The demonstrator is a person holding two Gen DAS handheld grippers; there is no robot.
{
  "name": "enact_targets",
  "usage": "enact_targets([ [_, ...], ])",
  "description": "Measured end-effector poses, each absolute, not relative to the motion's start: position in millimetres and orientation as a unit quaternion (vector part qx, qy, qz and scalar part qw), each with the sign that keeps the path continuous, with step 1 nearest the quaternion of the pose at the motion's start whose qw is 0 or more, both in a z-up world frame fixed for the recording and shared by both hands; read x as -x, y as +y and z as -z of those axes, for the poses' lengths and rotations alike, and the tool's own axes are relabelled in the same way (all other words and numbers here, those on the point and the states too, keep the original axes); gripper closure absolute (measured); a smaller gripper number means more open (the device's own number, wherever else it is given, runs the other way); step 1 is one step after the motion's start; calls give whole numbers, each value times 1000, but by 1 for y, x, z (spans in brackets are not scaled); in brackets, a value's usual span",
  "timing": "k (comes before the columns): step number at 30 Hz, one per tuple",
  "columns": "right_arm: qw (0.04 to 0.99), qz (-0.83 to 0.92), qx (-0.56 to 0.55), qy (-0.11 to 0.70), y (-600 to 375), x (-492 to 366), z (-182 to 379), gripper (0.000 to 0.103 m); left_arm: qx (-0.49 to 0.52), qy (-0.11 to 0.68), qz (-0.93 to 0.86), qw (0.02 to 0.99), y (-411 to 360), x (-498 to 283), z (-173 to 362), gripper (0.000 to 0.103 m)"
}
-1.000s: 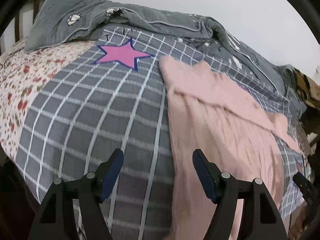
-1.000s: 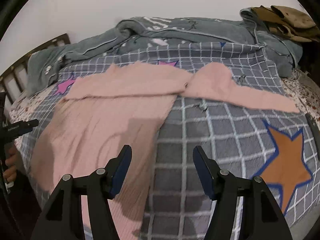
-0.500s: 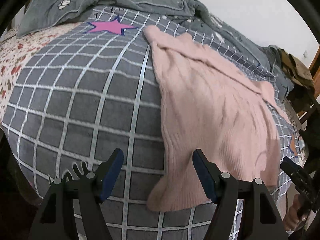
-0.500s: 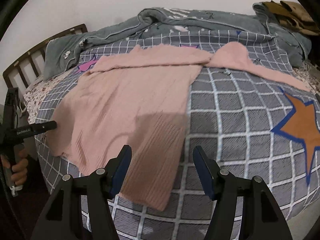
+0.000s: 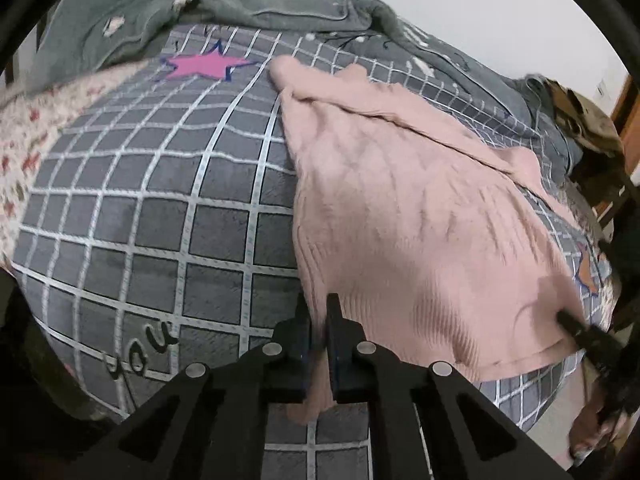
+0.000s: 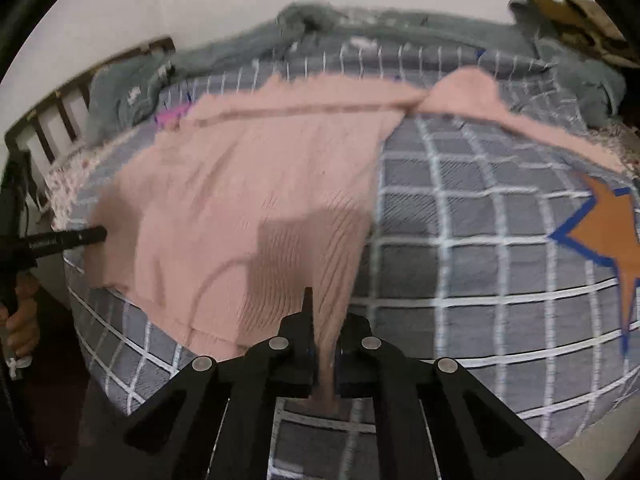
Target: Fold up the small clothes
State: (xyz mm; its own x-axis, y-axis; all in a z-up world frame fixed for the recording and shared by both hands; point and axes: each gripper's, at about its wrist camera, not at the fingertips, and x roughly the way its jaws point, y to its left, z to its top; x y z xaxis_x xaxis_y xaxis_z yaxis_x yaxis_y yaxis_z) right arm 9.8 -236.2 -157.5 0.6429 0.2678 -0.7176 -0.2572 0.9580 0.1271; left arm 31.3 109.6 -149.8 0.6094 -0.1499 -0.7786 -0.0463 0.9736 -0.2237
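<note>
The fingers of the left gripper are clamped together on the near left corner of the hem of the pink ribbed knit sweater. The fingers of the right gripper are clamped on the near right corner of the same hem, with a strip of pink knit pinched between the pads. Each gripper also shows in the other's view: the right gripper's tip at the far hem corner, the left gripper at the sweater's left edge, held by a hand.

The sweater lies flat on the bed, on a grey quilt with a white grid bearing a pink star and an orange star. A grey-green blanket is bunched along the far side by the wall.

Holding both hem corners at once keeps the hem taut and level, which probably prepares a fold of the lower body up toward the shoulders.

The sweater's long axis runs from the near edge of the bed away toward the wall, hem nearest the person and shoulders farthest. One sleeve extends out to the right across the quilt; the other appears folded across the top of the body.
</note>
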Motion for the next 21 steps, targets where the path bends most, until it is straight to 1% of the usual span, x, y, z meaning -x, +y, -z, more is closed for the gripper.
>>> enact_targets([
  [2, 917, -143, -16, 373, -247, 0, 149, 98, 102, 440, 30, 892, 107, -26, 145, 96],
  [4, 918, -148, -19, 367, -251, 4, 146, 98, 97, 439, 32, 893, 104, -20, 143, 96],
  [8, 914, -153, -20, 375, -251, 3, 151, 98, 89, 447, 20, 890, 101, -13, 146, 96],
  [12, 903, -153, -15, 402, -250, 2, 165, 96, 97, 459, 2, 883, 103, -14, 150, 94],
  [14, 896, -154, -7, 417, -249, 0, 172, 92, 107, 462, -9, 880, 108, -17, 148, 91],
  [15, 895, -153, -5, 419, -249, 1, 172, 86, 108, 460, -18, 881, 110, -19, 146, 85],
  [16, 897, -152, -5, 416, -253, 1, 170, 78, 106, 453, -26, 885, 111, -21, 141, 76],
  [17, 900, -151, -5, 410, -255, 2, 167, 72, 105, 448, -31, 888, 112, -23, 137, 71],
  [18, 904, -149, -5, 401, -259, 2, 162, 63, 103, 441, -35, 891, 111, -26, 132, 61],
  [19, 910, -145, -4, 389, -263, 2, 155, 58, 101, 436, -38, 893, 111, -29, 128, 59],
  [21, 918, -137, -1, 372, -270, -1, 143, 57, 94, 430, -42, 897, 109, -38, 119, 59],
])
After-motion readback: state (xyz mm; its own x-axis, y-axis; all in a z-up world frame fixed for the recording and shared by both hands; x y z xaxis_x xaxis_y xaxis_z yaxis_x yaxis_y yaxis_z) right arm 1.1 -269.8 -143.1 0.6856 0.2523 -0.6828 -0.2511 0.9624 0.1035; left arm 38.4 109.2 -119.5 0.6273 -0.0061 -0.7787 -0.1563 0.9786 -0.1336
